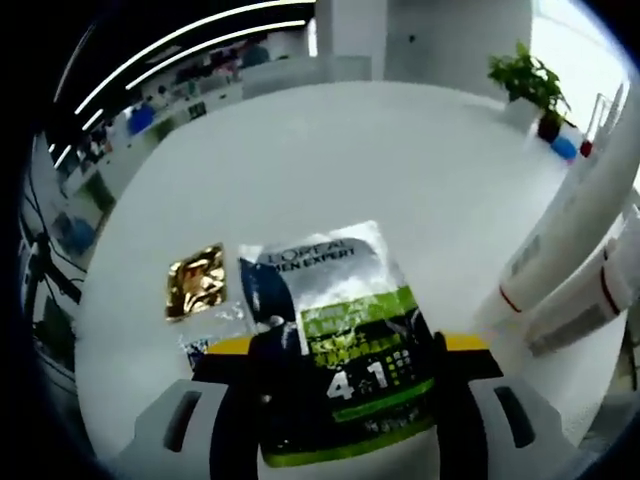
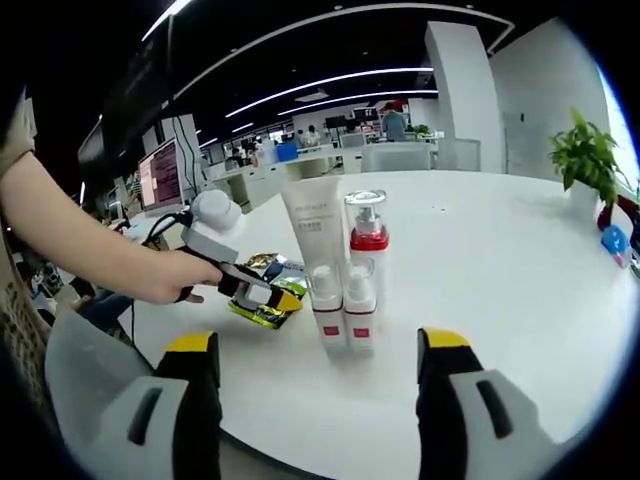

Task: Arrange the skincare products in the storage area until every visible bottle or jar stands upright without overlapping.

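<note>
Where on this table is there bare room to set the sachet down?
Bare tabletop spreads from the pump bottle to the potted plant. It is crowded beside the tube, where the left gripper holds the green sachet near the gold packet.

The sachet (image 1: 335,330) in my left gripper view reads "L'OREAL MEN EXPERT" up top. Lower down there's a big "4·1" on its green band; the rest is too blurry.

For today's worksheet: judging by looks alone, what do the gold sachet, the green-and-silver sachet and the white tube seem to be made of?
Gold sachet: likely metallised foil, going by its crinkled, mirror-like glints.
Green-and-silver sachet: probably printed foil or plastic laminate; it looks flat and glossy, with silvery upper panel.
White tube: seemingly smooth, opaque plastic with soft sheen.
</note>
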